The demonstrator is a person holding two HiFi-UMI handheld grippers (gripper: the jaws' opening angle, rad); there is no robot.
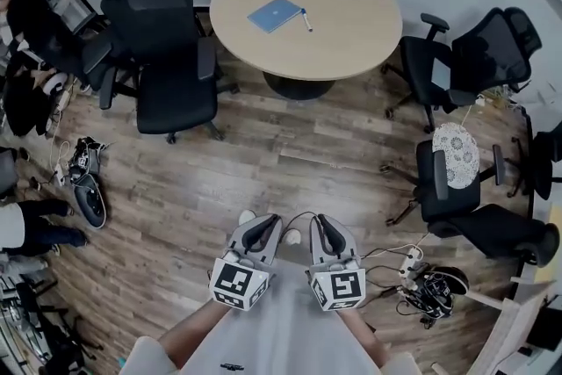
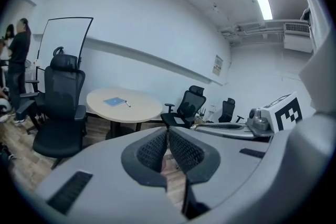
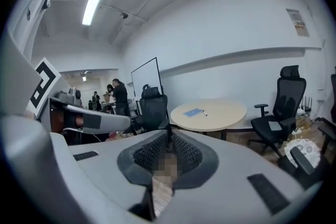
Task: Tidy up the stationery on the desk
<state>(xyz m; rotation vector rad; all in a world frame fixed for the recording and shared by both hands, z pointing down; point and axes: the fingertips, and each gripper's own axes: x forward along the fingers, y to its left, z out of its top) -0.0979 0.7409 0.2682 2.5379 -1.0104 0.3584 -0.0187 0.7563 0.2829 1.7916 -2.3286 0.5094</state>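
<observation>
The stationery is 1 blue notebook (image 1: 275, 13) and 1 pen (image 1: 306, 19), both on the round table (image 1: 360, 31) across the room from me. The notebook lies flat a little left of the tabletop's middle, turned at an angle to the edges. The pen lies just beside its right edge, and I cannot tell whether the 2 touch. The rest of the tabletop is bare, so I judge tidying here means squaring these 2 things up or putting them together.

A black office chair (image 1: 167, 39) stands at the table's left edge, and another (image 1: 479, 57) stands off to its right. That leaves the near edge clear for me to walk up to.

My left gripper (image 1: 262, 228) and right gripper (image 1: 323, 228) are side by side close in front of my body, over the wooden floor (image 1: 263, 154) and well apart from the table. Both have their jaws closed together with nothing between them, only floor showing past the pads. I carry them closed and tipped slightly down because nothing is within reach yet. In my judgement the job has not begun, and I must get to the table first.

A chair with a lace cushion (image 1: 455, 149) and a power strip with cables (image 1: 411, 263) sit on the floor to my right, so I would keep left of them.
</observation>
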